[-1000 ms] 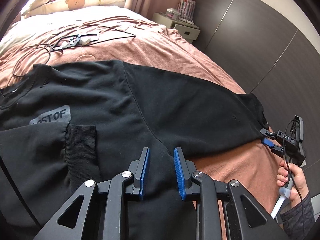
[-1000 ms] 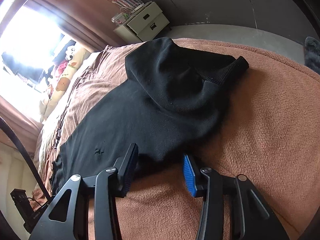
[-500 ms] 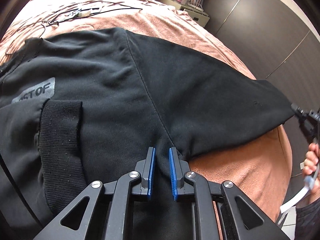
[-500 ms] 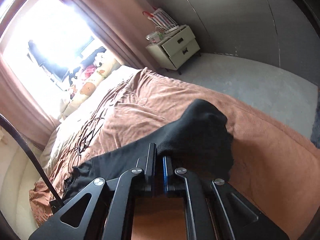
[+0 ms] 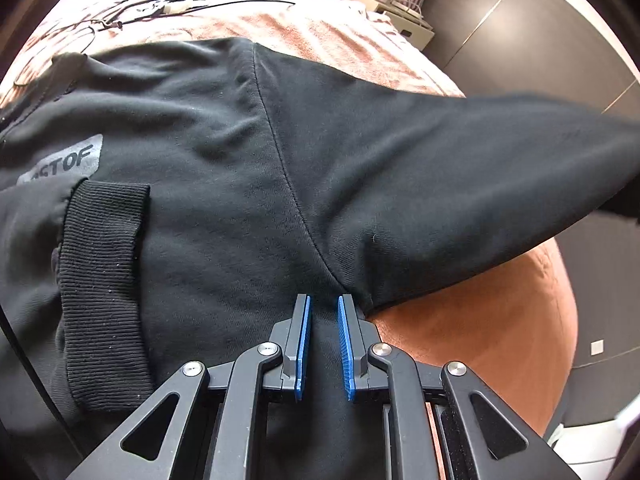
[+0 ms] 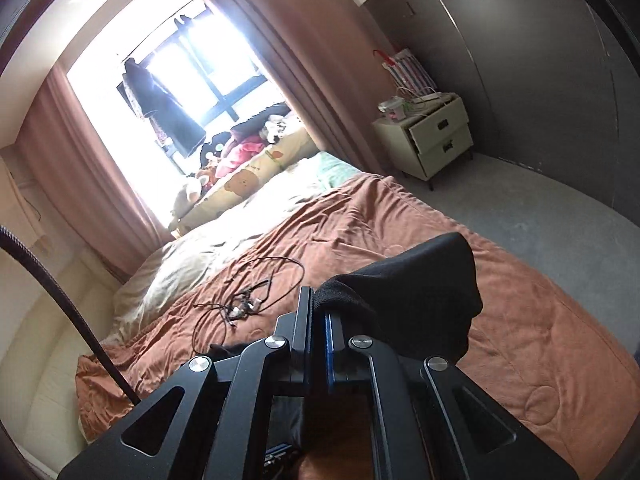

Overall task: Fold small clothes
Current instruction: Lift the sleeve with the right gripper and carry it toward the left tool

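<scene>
A black sweatshirt [image 5: 224, 152] lies spread on a brown bedcover [image 5: 480, 344]. One sleeve is folded across the chest, its ribbed cuff [image 5: 100, 280] lying beside a grey lettered patch [image 5: 64, 164]. My left gripper [image 5: 323, 300] sits at the armpit seam, its blue pads nearly together with a ridge of the black cloth pinched between them. The other sleeve [image 5: 480, 152] rises off the bed toward the right edge. In the right wrist view my right gripper [image 6: 318, 294] is shut on that sleeve's end [image 6: 420, 300], which hangs from the pads high above the bed.
A tangle of cables [image 6: 248, 300] lies on the bedcover [image 6: 540, 340] beyond the sweatshirt. Bear-print pillows [image 6: 248, 172] and soft toys line the window end. A cream nightstand [image 6: 432, 136] stands by the dark wardrobe wall, with grey floor beside the bed.
My right gripper closed on the sleeve's end and lifted it high off the bed. My left gripper sank to the armpit seam and narrowed onto the cloth.
</scene>
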{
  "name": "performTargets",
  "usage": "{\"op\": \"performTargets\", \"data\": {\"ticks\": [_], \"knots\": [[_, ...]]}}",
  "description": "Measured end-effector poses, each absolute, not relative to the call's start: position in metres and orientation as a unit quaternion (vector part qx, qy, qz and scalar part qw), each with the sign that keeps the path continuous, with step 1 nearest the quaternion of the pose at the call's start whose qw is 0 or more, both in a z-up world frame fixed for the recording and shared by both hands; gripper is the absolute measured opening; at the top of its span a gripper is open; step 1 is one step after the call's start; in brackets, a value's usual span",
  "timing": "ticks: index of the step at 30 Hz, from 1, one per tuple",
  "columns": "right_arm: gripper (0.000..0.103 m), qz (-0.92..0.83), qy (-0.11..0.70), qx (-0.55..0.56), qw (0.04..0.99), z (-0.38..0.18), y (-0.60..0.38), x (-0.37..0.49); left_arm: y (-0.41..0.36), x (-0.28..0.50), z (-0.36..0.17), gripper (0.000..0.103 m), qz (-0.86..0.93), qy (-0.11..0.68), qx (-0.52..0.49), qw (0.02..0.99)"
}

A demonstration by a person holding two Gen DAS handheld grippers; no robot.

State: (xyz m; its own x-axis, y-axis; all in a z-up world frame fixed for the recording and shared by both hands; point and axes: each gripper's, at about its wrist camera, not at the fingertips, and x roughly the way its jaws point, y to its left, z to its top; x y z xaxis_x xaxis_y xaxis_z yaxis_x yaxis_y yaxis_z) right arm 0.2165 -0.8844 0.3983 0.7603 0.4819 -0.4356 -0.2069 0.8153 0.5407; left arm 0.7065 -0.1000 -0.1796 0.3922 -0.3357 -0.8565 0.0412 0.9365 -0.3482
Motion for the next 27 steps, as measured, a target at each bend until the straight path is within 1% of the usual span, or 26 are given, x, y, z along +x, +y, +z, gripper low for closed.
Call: {"op": "performTargets", "data": {"ticks": [3,10,16,21,27], "knots": [[0.001,0.210,0.283,0.228,0.908,0.409,-0.871,0.208,-0.093,0.707,-0.174,0.015,-0.124,0.543,-0.159,0.815],[0.001,0.241,0.298,0.212,0.899,0.416,-0.839,0.200,-0.062,0.689,-0.140,0.015,-0.152,0.519,-0.185,0.821],[0.001,0.273,0.311,0.201,0.888,0.426,-0.803,0.227,-0.023,0.670,-0.102,0.016,-0.136,0.491,-0.203,0.836],[0.001,0.308,0.315,0.190,0.877,0.437,-0.767,0.237,0.023,0.648,-0.079,0.016,-0.104,0.472,-0.205,0.851],[0.001,0.349,0.328,0.170,0.861,0.433,-0.711,0.252,0.086,0.619,-0.062,0.016,-0.056,0.456,-0.218,0.861]]}}
